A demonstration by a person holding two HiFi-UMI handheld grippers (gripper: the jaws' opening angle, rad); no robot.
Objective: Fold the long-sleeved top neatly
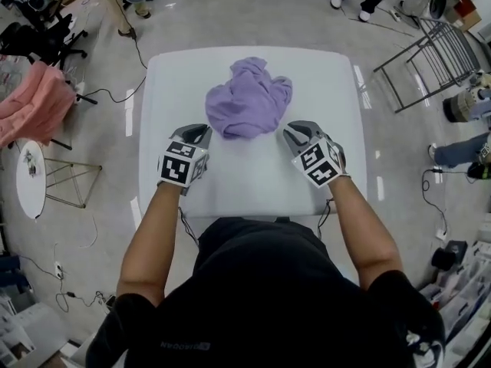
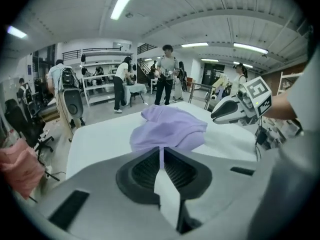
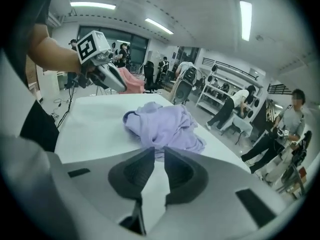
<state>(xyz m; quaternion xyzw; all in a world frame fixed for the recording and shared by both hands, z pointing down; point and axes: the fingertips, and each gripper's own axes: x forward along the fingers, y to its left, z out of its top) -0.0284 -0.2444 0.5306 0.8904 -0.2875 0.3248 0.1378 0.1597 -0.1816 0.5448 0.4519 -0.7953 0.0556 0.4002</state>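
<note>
A crumpled lilac long-sleeved top [image 1: 247,98] lies in a heap on the far half of the white table [image 1: 253,179]. My left gripper [image 1: 201,132] hovers just short of the heap's near-left edge, jaws shut with nothing in them. In the left gripper view the top [image 2: 167,129] sits straight ahead of the closed left gripper [image 2: 161,148]. My right gripper [image 1: 295,132] is near the heap's right edge, apart from it. In the right gripper view its jaws [image 3: 159,151] stand a little apart and empty, with the top [image 3: 162,124] just beyond.
A pink cloth [image 1: 31,106] drapes over something at the left, above a small round white table [image 1: 31,179]. A metal rack [image 1: 430,60] stands at the back right. Cables run across the floor. Several people stand in the room behind the table.
</note>
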